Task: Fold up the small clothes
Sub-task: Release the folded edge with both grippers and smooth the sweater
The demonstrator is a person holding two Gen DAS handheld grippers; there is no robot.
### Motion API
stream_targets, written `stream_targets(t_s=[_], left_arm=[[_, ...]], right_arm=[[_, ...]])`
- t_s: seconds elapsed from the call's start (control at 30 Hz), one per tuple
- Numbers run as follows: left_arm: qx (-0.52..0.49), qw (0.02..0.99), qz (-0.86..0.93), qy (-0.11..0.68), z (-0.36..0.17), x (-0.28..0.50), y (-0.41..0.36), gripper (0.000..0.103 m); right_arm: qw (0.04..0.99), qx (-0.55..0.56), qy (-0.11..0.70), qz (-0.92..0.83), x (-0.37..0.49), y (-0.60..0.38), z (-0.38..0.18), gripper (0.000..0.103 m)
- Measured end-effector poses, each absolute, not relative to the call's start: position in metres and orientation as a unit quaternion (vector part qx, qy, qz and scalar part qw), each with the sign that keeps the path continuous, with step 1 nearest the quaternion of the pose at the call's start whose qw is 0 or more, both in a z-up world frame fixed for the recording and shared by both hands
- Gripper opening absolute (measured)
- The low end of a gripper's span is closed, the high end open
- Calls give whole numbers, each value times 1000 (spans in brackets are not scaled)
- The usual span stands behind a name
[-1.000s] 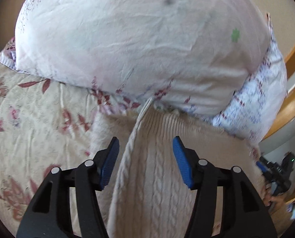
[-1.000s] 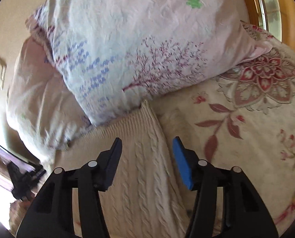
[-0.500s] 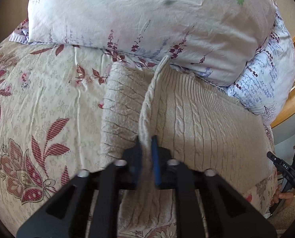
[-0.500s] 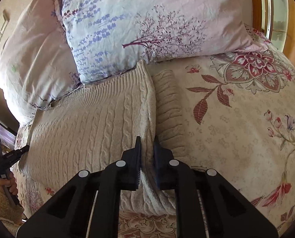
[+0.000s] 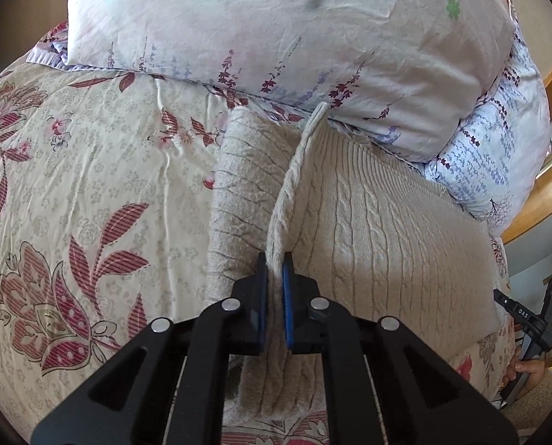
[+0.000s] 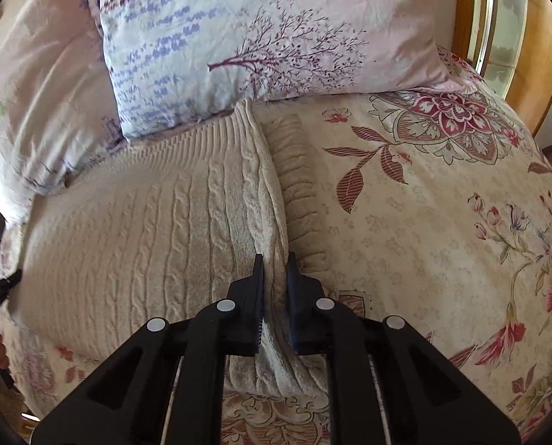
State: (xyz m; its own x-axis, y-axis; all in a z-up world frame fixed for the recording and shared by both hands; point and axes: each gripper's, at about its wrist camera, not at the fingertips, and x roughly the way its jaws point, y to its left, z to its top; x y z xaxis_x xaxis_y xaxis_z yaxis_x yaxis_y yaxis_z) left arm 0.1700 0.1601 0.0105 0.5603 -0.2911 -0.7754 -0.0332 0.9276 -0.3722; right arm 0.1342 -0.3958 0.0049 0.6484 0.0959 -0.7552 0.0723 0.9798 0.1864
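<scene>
Here each hand-held gripper (image 5: 274,270) pinches the sweater (image 5: 387,244) edge.

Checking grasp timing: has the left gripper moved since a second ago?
Yes. The left gripper has pulled back from the pillow, which now sits farther up the view, and its jaws have closed onto the sweater edge.

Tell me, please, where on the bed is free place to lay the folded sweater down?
Free: the floral bedspread beside the sweater in the left wrist view, and the bedspread on its other side in the right wrist view. Crowded: the far end, where the pillows press against the sweater's hem.
</scene>
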Motion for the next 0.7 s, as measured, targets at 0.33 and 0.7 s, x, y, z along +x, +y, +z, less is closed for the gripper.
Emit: stream_targets(t_s=[0.33,0.7], left_arm=[[-241,871,-62,423,32,160,197,60],[-244,835,-108,481,12,192,194,73]], right_arm=[[931,58,361,6,124,-363,39,63],[910,11,406,83,138,-301,21,64]])
